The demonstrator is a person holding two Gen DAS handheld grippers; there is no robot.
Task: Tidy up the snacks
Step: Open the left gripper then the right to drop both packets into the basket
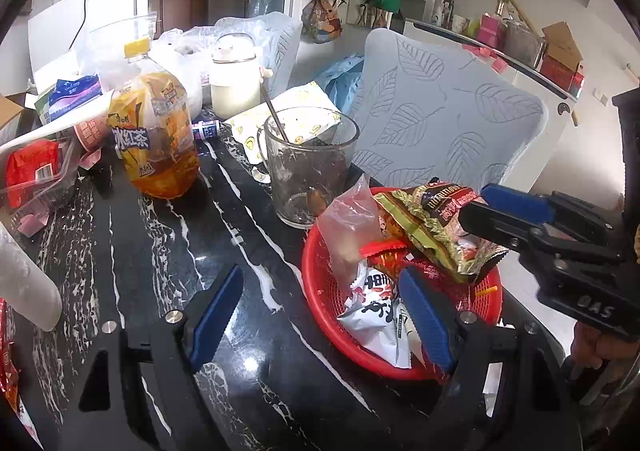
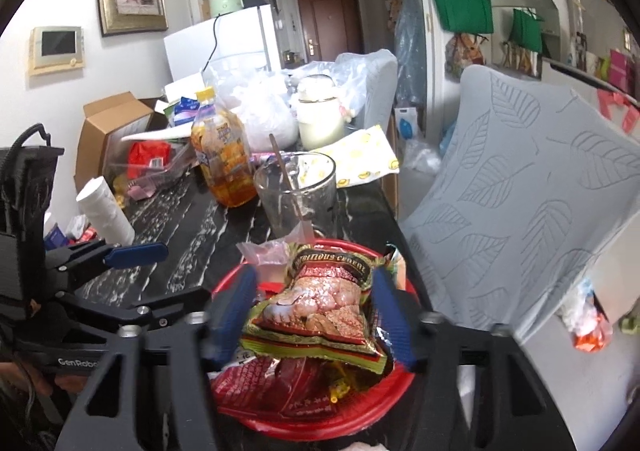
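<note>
A red plastic basket (image 1: pixel 320 291) (image 2: pixel 380 407) sits on the black marble table and holds several snack packets. My right gripper (image 2: pixel 316 311) is shut on a green-and-gold cereal packet (image 2: pixel 320 307) and holds it just above the basket; it also shows in the left wrist view (image 1: pixel 436 227), with the right gripper (image 1: pixel 476 207) coming in from the right. My left gripper (image 1: pixel 320 311) is open and empty, its right finger over the basket's near side above a white packet (image 1: pixel 376 311). It shows at the left of the right wrist view (image 2: pixel 136 255).
A glass mug with a spoon (image 1: pixel 308 167), an iced tea bottle (image 1: pixel 156 139), a white jar (image 1: pixel 234 79) and a clear box with a red packet (image 1: pixel 32 171) stand behind. A paper roll (image 1: pixel 24 283) lies at left. A grey leaf-pattern chair (image 1: pixel 448 115) stands at right.
</note>
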